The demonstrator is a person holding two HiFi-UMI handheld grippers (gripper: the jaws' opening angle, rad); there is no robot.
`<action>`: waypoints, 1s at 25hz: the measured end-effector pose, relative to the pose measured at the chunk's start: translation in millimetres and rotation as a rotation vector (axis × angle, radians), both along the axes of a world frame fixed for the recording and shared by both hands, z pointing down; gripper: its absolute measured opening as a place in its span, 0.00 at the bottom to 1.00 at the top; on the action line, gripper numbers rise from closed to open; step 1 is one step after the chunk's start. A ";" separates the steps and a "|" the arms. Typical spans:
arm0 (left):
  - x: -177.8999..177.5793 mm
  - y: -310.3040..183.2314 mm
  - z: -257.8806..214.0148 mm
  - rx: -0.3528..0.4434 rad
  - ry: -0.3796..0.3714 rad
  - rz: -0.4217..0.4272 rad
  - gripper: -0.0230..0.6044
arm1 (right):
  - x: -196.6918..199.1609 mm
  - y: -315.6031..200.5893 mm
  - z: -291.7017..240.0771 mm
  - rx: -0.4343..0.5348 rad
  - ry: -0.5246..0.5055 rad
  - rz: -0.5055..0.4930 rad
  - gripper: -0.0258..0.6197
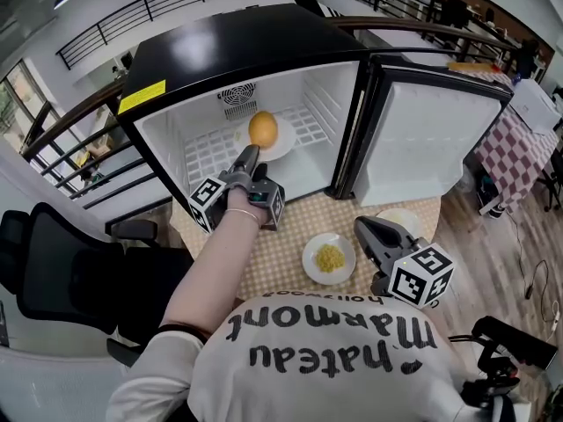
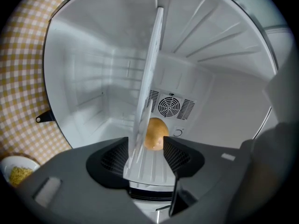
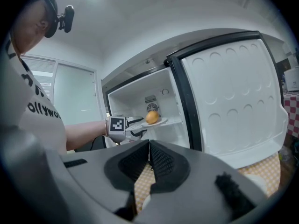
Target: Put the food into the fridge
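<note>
**Position of goods.** The round orange-yellow food sits on a white plate. The plate rests on the wire shelf inside the open fridge, roughly mid-shelf. A second plate of yellow food stands on the checked tablecloth, not yet loaded.

**Grippers.** The left gripper reaches into the cabinet with its jaws spread wide. The near rim of the white plate lies between them, and neither pad appears to press on it. The right gripper hangs over the table just beside the plate of yellow food, with its jaws closed together on nothing.

**Hazards noted.**
- If the left gripper is pulled back at an angle, a jaw could hook the rim. That would drag the white plate toward the shelf's front edge.
- The food is round and unrestrained. Any jolt or tilt of the plate would likely send it rolling off.
- The wire shelf gives little friction, so the plate may slide under a light knock.
- The fridge door stands open close to the right gripper. A wide swing toward the table could strike it.
</note>
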State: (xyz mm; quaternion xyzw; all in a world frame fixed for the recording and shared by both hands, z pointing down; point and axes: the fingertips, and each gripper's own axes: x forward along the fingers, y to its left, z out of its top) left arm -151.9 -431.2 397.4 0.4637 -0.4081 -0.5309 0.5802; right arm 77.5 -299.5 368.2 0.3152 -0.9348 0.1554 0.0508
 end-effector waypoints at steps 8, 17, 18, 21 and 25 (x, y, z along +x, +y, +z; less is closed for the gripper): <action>19.2 31.7 -5.3 0.108 -0.155 0.110 0.25 | -18.7 0.7 8.1 -0.033 0.025 -0.103 0.07; 68.2 124.0 -40.9 0.323 -0.871 0.241 0.02 | -45.1 28.2 38.6 -0.056 0.116 -0.381 0.07; 76.2 136.8 -47.3 0.355 -0.975 0.243 0.03 | -48.1 30.0 45.8 -0.069 0.115 -0.409 0.07; 88.9 170.2 -59.0 0.361 -1.264 0.223 0.04 | -60.9 26.9 59.2 -0.094 0.095 -0.452 0.07; 99.3 208.2 -68.2 0.296 -1.434 0.155 0.04 | -68.8 28.5 47.4 -0.058 0.055 -0.468 0.07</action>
